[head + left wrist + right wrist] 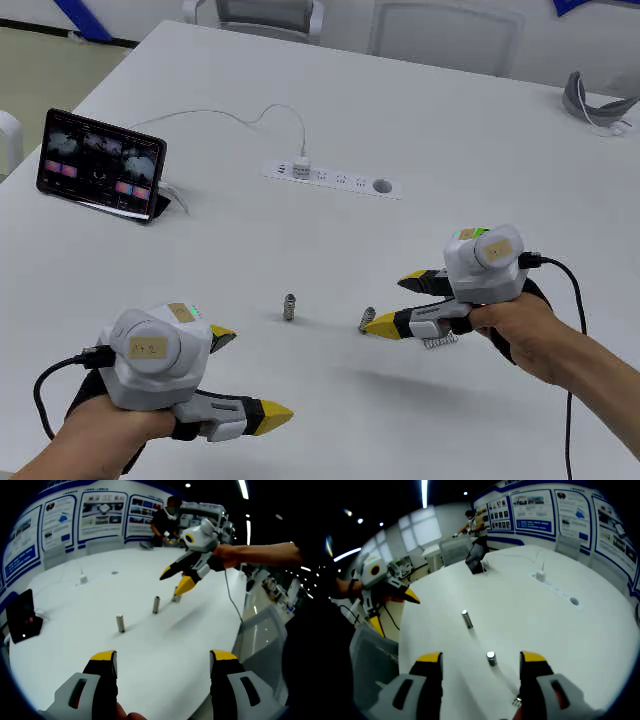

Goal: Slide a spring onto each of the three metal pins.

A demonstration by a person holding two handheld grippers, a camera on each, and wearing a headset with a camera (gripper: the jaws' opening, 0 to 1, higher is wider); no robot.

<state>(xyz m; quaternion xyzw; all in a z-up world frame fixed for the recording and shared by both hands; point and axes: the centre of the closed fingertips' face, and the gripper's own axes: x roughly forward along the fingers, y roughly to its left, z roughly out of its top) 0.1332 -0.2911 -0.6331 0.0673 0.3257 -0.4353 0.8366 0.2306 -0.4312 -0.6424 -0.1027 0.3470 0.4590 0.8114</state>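
Left gripper (252, 373) and right gripper (388, 305) both spread; we see the latter's yellow tip partly hiding one pin (175, 597).

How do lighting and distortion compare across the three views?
Head view: even light, sharp, soft shadows on the white table. Left gripper view: fisheye bends the table edge, dim background, nearest pin stays sharp. Right gripper view: same bowing, ceiling strip light blown out.
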